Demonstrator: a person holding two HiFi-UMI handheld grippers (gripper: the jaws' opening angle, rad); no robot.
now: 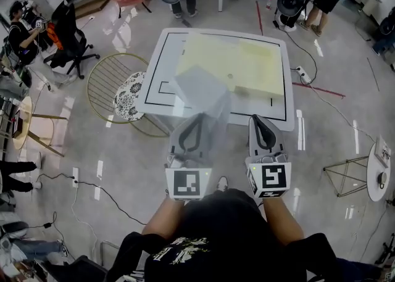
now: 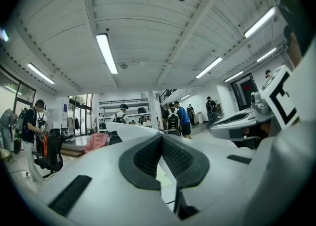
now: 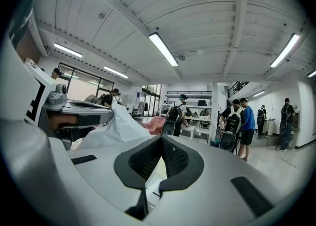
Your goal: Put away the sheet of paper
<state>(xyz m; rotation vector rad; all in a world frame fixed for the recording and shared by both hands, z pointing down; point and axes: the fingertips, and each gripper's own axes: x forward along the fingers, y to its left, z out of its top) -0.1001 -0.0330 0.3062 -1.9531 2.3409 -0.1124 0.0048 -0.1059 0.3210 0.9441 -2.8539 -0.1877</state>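
The sheet of paper [image 1: 200,92] is a thin, pale, slightly see-through sheet, and it stands up from the tips of my left gripper [image 1: 197,118]. That gripper is shut on its lower edge. In the left gripper view the sheet [image 2: 129,132] rises behind the closed dark jaws of the left gripper [image 2: 161,138]. The right gripper view shows the sheet [image 3: 116,126] billowing beside the left gripper [image 3: 74,106]. My right gripper [image 1: 257,118] is held level next to it. Its jaws [image 3: 162,138] are shut with nothing between them. Both grippers hover over the floor in front of the white table [image 1: 157,58].
A large pale yellow pad [image 1: 234,58] lies on the table. A gold wire stool [image 1: 105,83] and a patterned round cushion [image 1: 128,95] stand at the table's left. A power strip [image 1: 302,74] and cables lie on the floor. People and office chairs stand farther off.
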